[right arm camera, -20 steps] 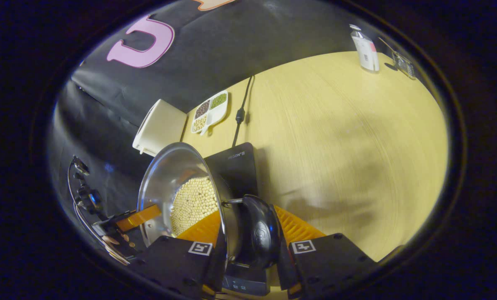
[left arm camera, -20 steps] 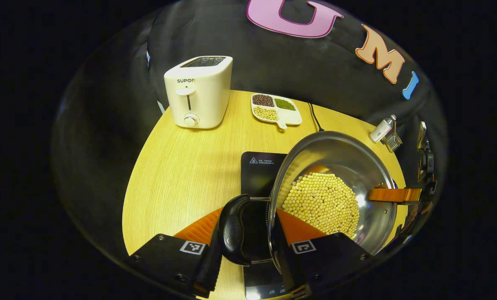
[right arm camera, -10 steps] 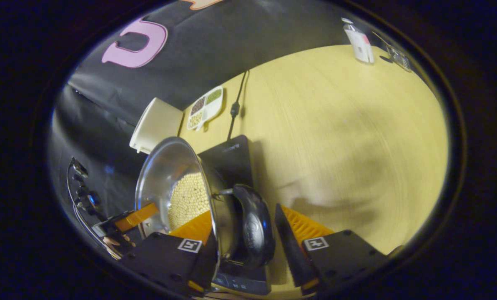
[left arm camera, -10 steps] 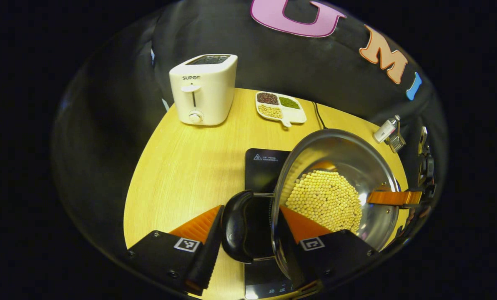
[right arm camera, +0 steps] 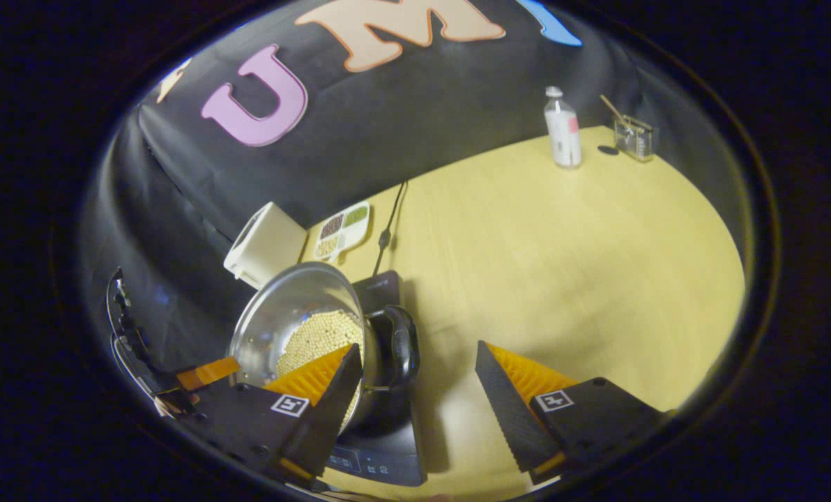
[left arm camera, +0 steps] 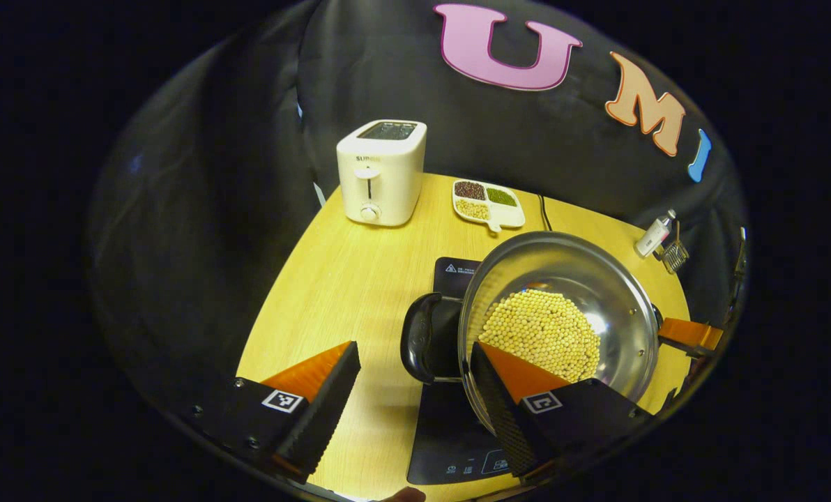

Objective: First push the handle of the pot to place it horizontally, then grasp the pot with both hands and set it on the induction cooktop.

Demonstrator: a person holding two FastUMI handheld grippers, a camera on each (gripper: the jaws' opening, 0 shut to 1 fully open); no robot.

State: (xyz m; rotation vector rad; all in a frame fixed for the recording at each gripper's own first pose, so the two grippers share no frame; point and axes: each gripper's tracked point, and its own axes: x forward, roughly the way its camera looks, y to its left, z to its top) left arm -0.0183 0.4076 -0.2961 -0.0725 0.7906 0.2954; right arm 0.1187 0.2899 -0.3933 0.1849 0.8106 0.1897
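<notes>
A white toaster (left arm camera: 382, 172) stands at the far left of the wooden table (left arm camera: 332, 279) in the left gripper view, with a divided dish of beans (left arm camera: 488, 203) just to its right against the booth wall. Nearer the camera, the left gripper (left arm camera: 415, 397) hangs with its jaws spread wide and nothing between them, one finger off to the left and the other overlapping the pot's near rim. The steel pot (left arm camera: 562, 314), its bottom covered with pale beans, sits on the black induction cooktop (left arm camera: 450, 432), its black side handle (left arm camera: 419, 338) pointing left, apart from both fingers. Farther right, a small bottle (left arm camera: 652, 233) and a glass holder (left arm camera: 675, 254) stand near the table's edge. In the right gripper view the same pot (right arm camera: 297, 321) rests on the cooktop (right arm camera: 380, 453) at lower left, its other handle (right arm camera: 401, 345) just beside the right gripper (right arm camera: 419, 390), whose jaws also stand wide and empty over bare tabletop.
</notes>
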